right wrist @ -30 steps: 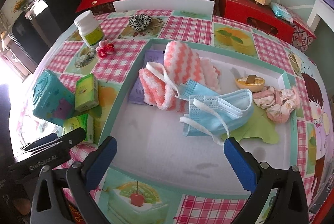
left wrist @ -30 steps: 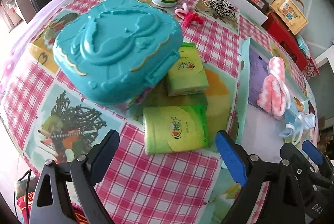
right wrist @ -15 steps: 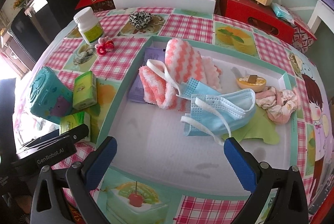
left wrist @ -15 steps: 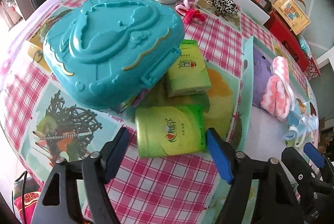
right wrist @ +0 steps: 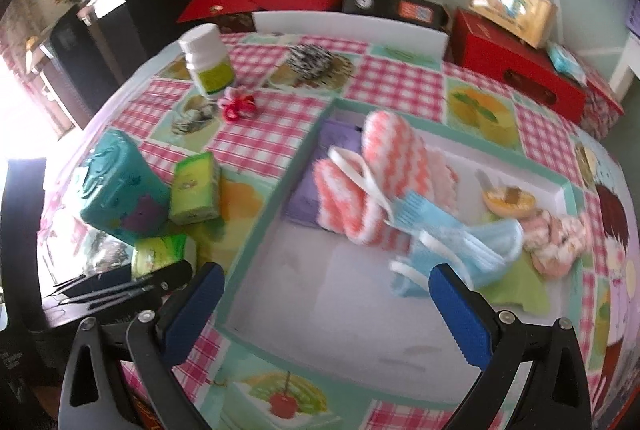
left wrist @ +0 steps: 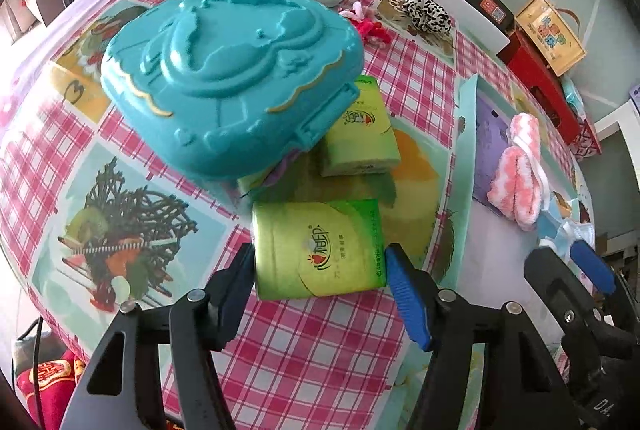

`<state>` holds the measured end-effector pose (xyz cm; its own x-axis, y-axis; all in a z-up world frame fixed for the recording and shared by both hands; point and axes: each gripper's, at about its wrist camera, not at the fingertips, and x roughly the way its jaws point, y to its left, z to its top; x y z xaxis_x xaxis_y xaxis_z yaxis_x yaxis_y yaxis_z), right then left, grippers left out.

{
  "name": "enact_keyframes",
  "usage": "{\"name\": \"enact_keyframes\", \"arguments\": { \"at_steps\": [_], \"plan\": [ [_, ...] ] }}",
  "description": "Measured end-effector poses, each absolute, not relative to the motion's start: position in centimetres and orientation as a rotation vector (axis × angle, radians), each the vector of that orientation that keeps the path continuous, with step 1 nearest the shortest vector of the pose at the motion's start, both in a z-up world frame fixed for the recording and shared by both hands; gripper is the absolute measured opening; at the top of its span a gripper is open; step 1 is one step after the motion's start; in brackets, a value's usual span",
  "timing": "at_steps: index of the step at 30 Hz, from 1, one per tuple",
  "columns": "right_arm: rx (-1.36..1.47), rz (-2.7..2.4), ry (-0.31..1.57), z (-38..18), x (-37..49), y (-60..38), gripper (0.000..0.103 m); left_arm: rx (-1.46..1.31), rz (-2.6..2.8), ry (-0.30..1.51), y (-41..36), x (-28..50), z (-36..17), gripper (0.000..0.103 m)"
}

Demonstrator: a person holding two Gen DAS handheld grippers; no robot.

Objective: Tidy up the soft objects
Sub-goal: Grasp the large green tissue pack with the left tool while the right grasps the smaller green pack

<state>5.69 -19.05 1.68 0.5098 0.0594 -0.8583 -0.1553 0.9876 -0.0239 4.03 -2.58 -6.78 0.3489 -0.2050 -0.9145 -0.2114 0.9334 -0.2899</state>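
Note:
A green tissue pack (left wrist: 320, 242) lies on the checked tablecloth between the fingers of my left gripper (left wrist: 318, 270). Its jaws are closing, and the pads touch the pack's two short sides. A second green tissue pack (left wrist: 360, 133) lies just beyond, partly under a teal plastic box (left wrist: 228, 69). My right gripper (right wrist: 324, 294) hangs open over the near part of the teal-rimmed tray (right wrist: 274, 199), with nothing between its fingers. In the tray lie a pink-and-white cloth (right wrist: 380, 169), blue face masks (right wrist: 460, 242) and a pink scrunchie (right wrist: 556, 238).
A white pill bottle (right wrist: 206, 59), a pink hair tie (right wrist: 236, 105) and a leopard-print scrunchie (right wrist: 310, 59) sit at the table's far side. A purple packet (right wrist: 336, 141) and a small orange dish (right wrist: 506, 197) are in the tray. Red boxes stand behind the table.
My left gripper has come down around the nearer tissue pack and its jaws have narrowed onto it. The right gripper's view has shifted slightly; its jaws stay wide.

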Motion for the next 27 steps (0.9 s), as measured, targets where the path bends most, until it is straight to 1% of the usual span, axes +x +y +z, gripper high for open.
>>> {"name": "enact_keyframes", "arguments": {
  "at_steps": [7,25,27],
  "plan": [
    [-0.126,0.195,0.954,2.3,6.1,-17.2,0.103,-0.433,-0.004,1.228,-1.5,2.9,-6.2,0.066],
    [-0.126,0.239,0.903,3.0,6.0,-16.2,0.102,-0.44,-0.027,1.168,0.3,1.1,-3.4,0.066],
    [-0.133,0.245,0.903,3.0,6.1,-16.0,0.1,-0.445,-0.029,1.17,0.6,1.0,-3.4,0.066]
  ]
}}
